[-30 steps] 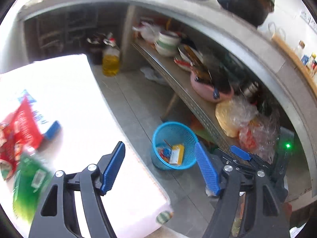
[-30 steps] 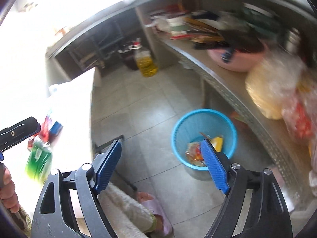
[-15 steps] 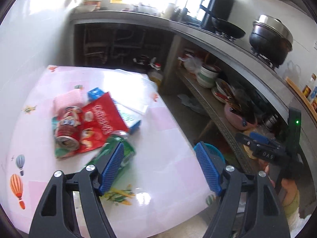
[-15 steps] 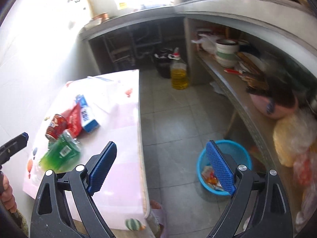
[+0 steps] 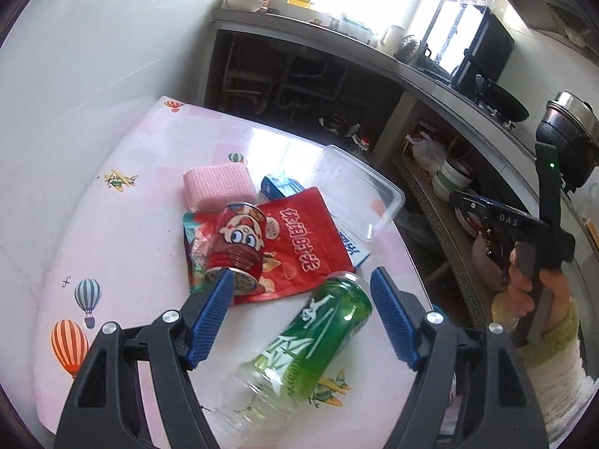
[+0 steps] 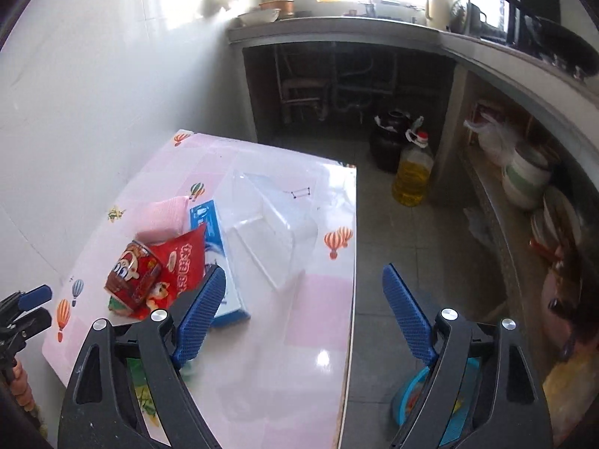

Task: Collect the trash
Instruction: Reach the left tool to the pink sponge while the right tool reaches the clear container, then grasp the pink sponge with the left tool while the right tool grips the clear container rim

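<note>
Kitchen table (image 5: 123,247) with a balloon-print cover holds the trash: a green bottle (image 5: 310,340) lying on its side below a red can (image 5: 239,241) and a red snack bag (image 5: 303,243). Left gripper (image 5: 301,320) hovers spread and empty over the bottle; right gripper (image 6: 305,316), empty, is closing slightly above the table edge. Straddling the bottle's middle squarely before squeezing looks wisest, since it could roll.

Both views are swung from the blue basket (image 6: 430,400), now lower right, to the littered surface (image 5: 149,262).
</note>
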A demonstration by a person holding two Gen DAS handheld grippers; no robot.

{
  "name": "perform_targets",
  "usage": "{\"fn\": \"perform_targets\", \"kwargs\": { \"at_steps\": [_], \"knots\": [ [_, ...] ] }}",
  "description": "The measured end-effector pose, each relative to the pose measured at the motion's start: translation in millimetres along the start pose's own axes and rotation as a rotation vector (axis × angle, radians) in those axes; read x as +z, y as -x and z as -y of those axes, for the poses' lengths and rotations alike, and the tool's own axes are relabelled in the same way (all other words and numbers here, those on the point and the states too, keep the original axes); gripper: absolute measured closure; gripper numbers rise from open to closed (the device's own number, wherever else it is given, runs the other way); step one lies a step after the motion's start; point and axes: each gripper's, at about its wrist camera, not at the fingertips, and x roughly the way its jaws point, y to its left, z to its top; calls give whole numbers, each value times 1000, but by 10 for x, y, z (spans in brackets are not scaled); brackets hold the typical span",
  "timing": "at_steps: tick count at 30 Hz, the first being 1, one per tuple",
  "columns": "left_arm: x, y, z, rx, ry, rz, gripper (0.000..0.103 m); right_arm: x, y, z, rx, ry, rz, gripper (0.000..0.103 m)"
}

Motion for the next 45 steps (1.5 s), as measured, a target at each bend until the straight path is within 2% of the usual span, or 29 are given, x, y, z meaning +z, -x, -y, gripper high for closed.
{"fn": "perform_targets", "kwargs": {
  "at_steps": [3, 5, 9, 11, 15, 19, 25, 27, 29, 38, 41, 43, 45],
  "knots": [
    [218, -140, -160, 17, -33, -8, 26, 288, -309, -69, 10, 96, -65, 23],
    [401, -330, -230, 23, -112, -38, 20, 403, -507, -120, 17, 154, -110, 24],
    [795, -843, -468, 120, -264, -72, 13, 513, -798, -220, 16, 231, -190, 25],
    [962, -1105, -618, 117, -281, -109, 12, 532, -909, -260, 5, 265, -217, 26],
    [1222, -1486, -760, 89, -313, -125, 10, 572, -1073, -307, -5, 305, -252, 28],
    [1279, -1872, -758, 0, -409, -254, 6, 602, -1127, -286, 18, 289, -264, 29],
    [1026, -2363, -710, 99, -638, -385, 6, 663, -1180, -254, 64, 256, -276, 29],
    [1006, -2474, -765, 116, -640, -406, 6, 677, -1201, -239, 72, 246, -284, 29],
    [1035, -2558, -851, 120, -594, -426, 5, 691, -1225, -227, 76, 242, -291, 31],
    [1226, -2711, -1013, 146, -503, -405, 5, 643, -1375, -253, 85, 256, -345, 50],
    [1280, -2751, -1048, 170, -470, -400, 5, 611, -1411, -252, 72, 253, -361, 58],
    [1322, -2768, -1088, 195, -415, -395, 6, 596, -1446, -216, 70, 232, -377, 68],
    [1354, -2775, -1134, 207, -358, -388, 6, 576, -1470, -180, 58, 212, -385, 74]
  ]
}}
